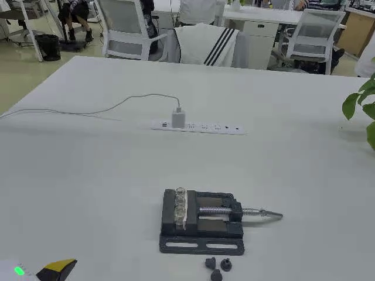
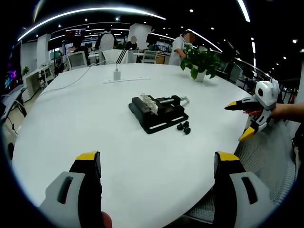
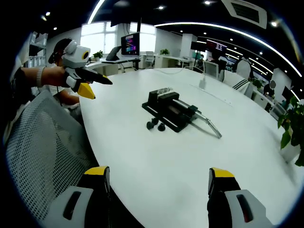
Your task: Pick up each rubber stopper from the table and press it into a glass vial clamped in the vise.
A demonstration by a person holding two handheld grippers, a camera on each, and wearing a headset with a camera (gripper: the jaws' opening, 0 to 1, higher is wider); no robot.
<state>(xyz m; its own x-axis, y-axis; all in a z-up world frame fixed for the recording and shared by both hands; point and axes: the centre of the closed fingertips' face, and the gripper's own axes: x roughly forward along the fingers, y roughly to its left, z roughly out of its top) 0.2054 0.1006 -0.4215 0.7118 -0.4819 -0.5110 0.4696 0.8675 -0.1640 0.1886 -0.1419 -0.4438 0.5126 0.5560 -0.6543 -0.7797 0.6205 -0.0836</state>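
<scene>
Left gripper [image 2: 157, 159]: jaws spread wide, yellow-tipped, nothing between them; it hangs at the near edge of the white table [image 1: 88, 175], out over the rim rather than over the work. Right gripper [image 3: 157, 171]: likewise wide open and empty, held off the table's edge on the other side, with a mesh chair back beneath it. Rubber stoppers [image 1: 218, 267]: three small dark pieces in a tight cluster on the tabletop, just beside the base flange of the vise [image 1: 202, 225] on the person's side, well apart from both grippers. They are judged light, soft and grippy, unlikely to slip from the jaws but liable to roll or tip if nudged. The best hold is probably across the sides of the wider end, leaving the plug end free; which way up each one lies is too small to tell. Glass vials [image 1: 180, 208]: a short row standing upright between the vise jaws, mouths up and unstoppered, on the end away from the screw handle [image 1: 263, 215]. They are clear and thin-looking, so judged fragile; pressing should go straight down, not sideways. Farther out lie a power strip [image 1: 198, 126] with a white charger [image 1: 178, 117] and its cable, and plant leaves [image 1: 363, 105] at the table's right edge.
</scene>
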